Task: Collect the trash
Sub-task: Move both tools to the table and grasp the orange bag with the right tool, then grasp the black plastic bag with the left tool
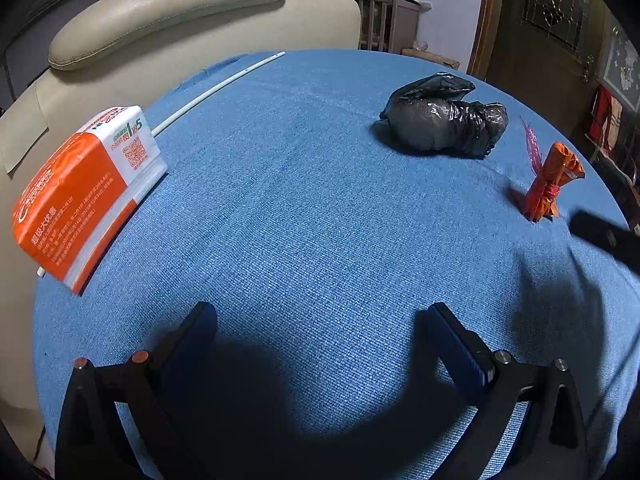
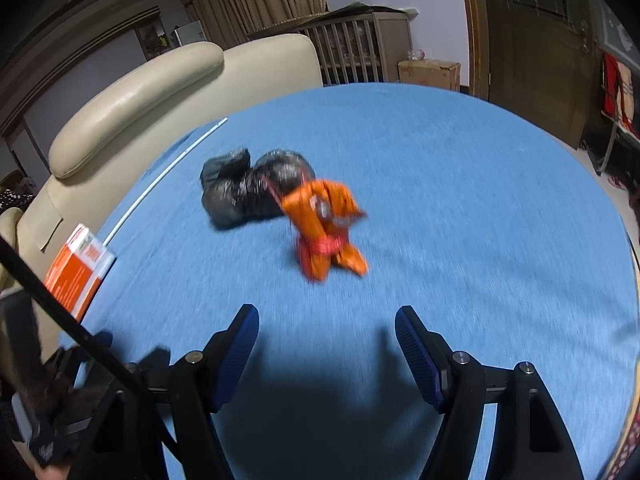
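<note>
A crumpled black plastic bag lies on the blue tablecloth at the far right. An orange wrapper bundle tied with red string stands right of it, with a pink plastic strip at its top. My left gripper is open and empty, well short of both. In the right wrist view the orange bundle lies straight ahead, just in front of the black bag. My right gripper is open and empty, a short way before the bundle. That view is motion-blurred.
An orange-and-white tissue pack lies at the table's left edge, beside a thin white rod. A cream leather chair stands behind the table. A dark gripper part enters at the right edge. A cardboard box sits on the floor beyond.
</note>
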Available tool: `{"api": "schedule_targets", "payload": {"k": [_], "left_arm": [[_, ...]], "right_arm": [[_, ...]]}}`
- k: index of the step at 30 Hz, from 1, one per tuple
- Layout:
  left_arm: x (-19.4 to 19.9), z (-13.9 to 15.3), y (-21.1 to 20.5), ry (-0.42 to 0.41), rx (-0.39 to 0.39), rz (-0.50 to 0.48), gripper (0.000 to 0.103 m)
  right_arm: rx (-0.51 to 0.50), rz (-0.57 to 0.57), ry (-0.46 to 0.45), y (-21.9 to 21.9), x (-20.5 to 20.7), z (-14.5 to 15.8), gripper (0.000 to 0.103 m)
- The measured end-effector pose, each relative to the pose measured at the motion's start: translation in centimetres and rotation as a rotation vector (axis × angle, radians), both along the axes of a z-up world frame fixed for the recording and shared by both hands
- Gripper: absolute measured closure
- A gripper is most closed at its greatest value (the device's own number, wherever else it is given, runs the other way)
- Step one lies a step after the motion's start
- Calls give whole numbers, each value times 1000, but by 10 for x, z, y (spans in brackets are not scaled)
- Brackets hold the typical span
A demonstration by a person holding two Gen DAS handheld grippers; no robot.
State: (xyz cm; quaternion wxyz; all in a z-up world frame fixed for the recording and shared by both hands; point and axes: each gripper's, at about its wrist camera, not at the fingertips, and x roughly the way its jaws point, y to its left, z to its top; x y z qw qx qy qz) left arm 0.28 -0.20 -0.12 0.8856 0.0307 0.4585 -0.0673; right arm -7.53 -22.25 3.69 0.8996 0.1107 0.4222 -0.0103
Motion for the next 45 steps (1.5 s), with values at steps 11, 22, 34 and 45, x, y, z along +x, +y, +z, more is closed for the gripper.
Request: {"api": "schedule_targets", "payload": {"k": [11, 22, 34, 45], "left_arm": [[0, 0, -1, -1, 1, 0, 0], [40, 32, -37, -70, -36, -162, 0], [148, 37, -100, -8, 41, -472, 0], [151, 30, -109, 134, 44, -340, 73]], "right_arm": [[12, -13, -6, -4, 59, -10, 68], [121, -31, -26, -42, -22, 1, 68], [195, -115, -34, -81, -112, 5, 69], [203, -110, -60, -86, -118, 13, 69]]}}
